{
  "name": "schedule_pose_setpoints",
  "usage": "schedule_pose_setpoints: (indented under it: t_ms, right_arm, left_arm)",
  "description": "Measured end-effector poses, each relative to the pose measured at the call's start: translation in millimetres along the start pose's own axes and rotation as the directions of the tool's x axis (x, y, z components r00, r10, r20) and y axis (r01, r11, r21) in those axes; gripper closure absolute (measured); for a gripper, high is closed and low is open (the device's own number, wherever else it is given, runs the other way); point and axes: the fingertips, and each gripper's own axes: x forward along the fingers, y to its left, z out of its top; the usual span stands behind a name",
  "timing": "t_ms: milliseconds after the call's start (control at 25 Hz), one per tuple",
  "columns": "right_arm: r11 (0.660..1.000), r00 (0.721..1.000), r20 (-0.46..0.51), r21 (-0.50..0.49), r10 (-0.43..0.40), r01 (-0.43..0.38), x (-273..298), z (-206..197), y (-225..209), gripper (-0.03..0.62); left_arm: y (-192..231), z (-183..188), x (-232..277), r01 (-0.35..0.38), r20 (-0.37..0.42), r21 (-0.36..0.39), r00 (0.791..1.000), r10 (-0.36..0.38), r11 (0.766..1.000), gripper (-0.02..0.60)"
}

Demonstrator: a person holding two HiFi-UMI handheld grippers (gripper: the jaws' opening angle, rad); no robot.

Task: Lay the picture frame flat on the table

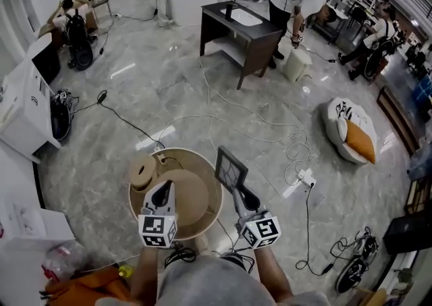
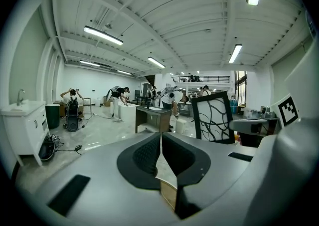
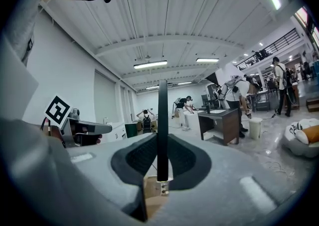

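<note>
Nearest in the head view, the right gripper point(image 1: 236, 188) holds the picture frame point(image 1: 231, 168) upright in the air at the right rim of the round wooden counter point(image 1: 192, 193). The left gripper point(image 1: 161, 193) hangs over the counter beside a tan roll point(image 1: 142, 172).

From the left gripper view, its jaws are pressed together on nothing.

From the right gripper view, the frame stands edge-on, clamped between the jaws.

Bringing the frame over looks like the step in hand. Next it likely needs tipping, then lowering flat onto bare counter.

A round wooden table point(image 1: 197, 193) (pale rim) carries one tan roll point(image 1: 142, 173).
</note>
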Motion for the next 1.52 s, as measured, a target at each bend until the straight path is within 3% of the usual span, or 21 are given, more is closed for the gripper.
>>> schedule_pose_setpoints:
  t_ms: [440,760,1120,1520]
  right_arm:
    - [0.988,0.988,-0.024,0.020,0.154,-0.154,60,-3,26,0.534]
    - [0.946,0.944,-0.068,0.008,0.324,-0.324,104,-16,45,0.534]
    - [0.851,0.837,-0.167,0.028,0.522,-0.525,167,-28,59,0.534]
    - [0.760,0.712,-0.293,0.088,0.638,-0.644,216,-72,66,0.533]
  left_arm:
    - [50,-1,-16,-0.163,0.007,-0.036,0.987,0.163,0.986,0.552]
    - [73,-19,-26,-0.314,-0.003,-0.078,0.949,0.315,0.946,0.552]
    - [97,-23,-18,-0.501,-0.036,-0.130,0.865,0.501,0.856,0.552]
    - [118,-60,1,-0.627,-0.128,-0.188,0.779,0.613,0.757,0.552]
